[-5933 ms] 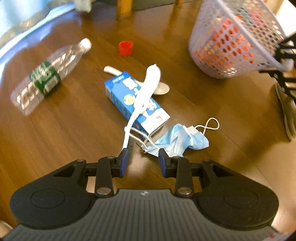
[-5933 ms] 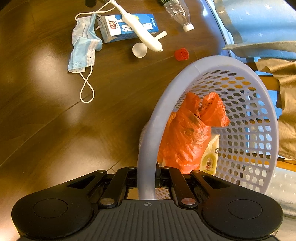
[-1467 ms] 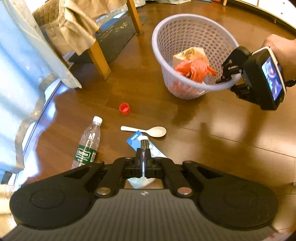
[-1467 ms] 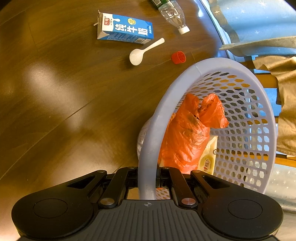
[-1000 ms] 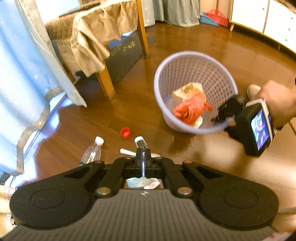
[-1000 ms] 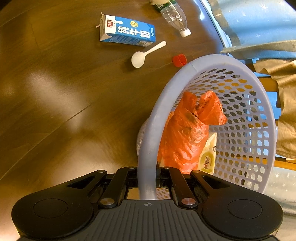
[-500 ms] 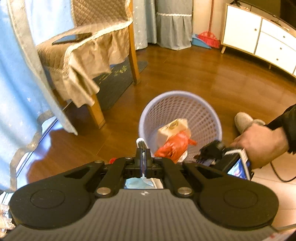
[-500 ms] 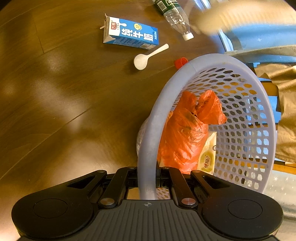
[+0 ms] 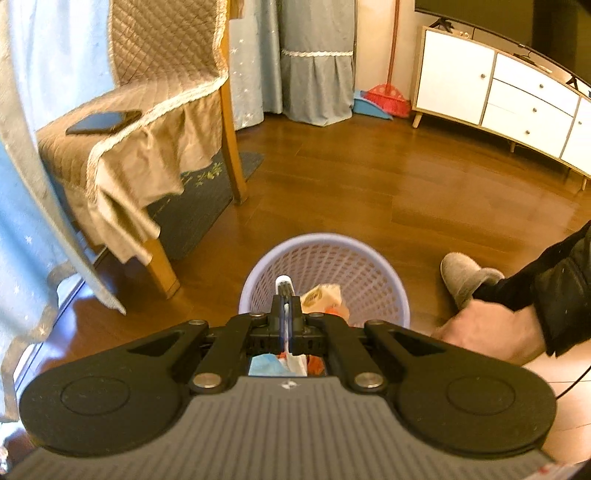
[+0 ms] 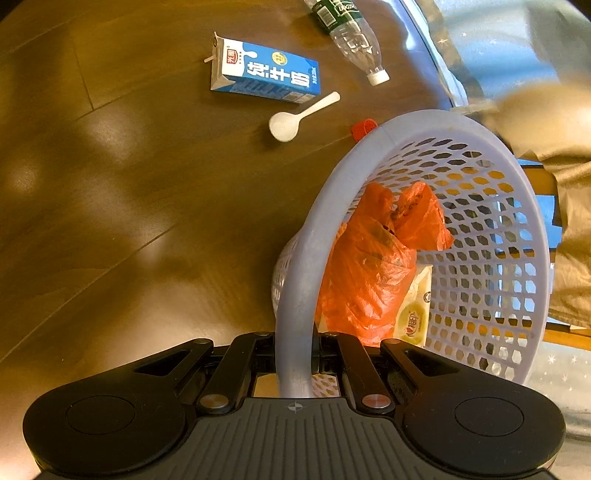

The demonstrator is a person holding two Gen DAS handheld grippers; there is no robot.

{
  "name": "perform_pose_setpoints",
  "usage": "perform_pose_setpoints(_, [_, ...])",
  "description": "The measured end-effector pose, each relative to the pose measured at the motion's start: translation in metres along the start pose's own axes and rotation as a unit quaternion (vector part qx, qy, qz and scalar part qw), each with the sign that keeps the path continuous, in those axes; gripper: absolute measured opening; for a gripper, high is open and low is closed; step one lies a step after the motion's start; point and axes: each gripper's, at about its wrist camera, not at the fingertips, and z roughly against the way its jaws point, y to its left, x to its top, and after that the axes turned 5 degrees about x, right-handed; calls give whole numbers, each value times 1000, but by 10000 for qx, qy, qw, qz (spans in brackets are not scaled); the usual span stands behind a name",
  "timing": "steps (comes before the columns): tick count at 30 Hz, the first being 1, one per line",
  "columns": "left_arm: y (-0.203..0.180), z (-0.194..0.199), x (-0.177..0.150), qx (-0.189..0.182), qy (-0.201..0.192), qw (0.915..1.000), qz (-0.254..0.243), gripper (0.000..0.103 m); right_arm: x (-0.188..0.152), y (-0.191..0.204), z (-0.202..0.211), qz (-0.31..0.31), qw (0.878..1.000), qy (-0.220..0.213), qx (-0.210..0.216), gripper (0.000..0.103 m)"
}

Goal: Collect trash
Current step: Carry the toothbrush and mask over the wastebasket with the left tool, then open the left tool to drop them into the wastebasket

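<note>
Now the left hand-held gripper (image 9: 284,325) is clamped on a white strap with the blue mask (image 9: 264,365) hanging above the basket (image 9: 373,258); the right hand-held gripper (image 10: 297,354) is clamped on the basket rim.

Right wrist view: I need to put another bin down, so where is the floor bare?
The wide stretch of floor left of the basket and below the milk carton is bare. Crowded above the basket rim: spoon, red cap, bottle.

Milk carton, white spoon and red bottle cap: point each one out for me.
Milk carton (image 10: 271,75): right wrist view, blue printed side.
White spoon (image 10: 283,126): right wrist view, bowl.
Red bottle cap (image 10: 362,128): right wrist view, visible part beside the basket rim.
</note>
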Motion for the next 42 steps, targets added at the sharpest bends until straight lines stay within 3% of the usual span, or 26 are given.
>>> perform_pose_setpoints(9, [-13,-8,34,-196,-283,9993,-113,0,-3,0,3,-20,10000,-19,16,2])
perform_pose_setpoints(25, [-19,-50,55,-604,-203,9980,33,0,-2,-1,3,-42,10000,-30,47,2])
perform_pose_setpoints(26, [-20,-54,55,-625,-206,9978,88,2,-2,-1,3,-48,10000,-30,49,2])
perform_pose_setpoints(29, [-18,-63,55,-474,-229,9985,179,24,-2,-2,3,-58,10000,-32,49,2])
perform_pose_setpoints(42, [4,-63,32,-234,0,9991,341,24,-3,-2,2,-47,10000,-43,41,3])
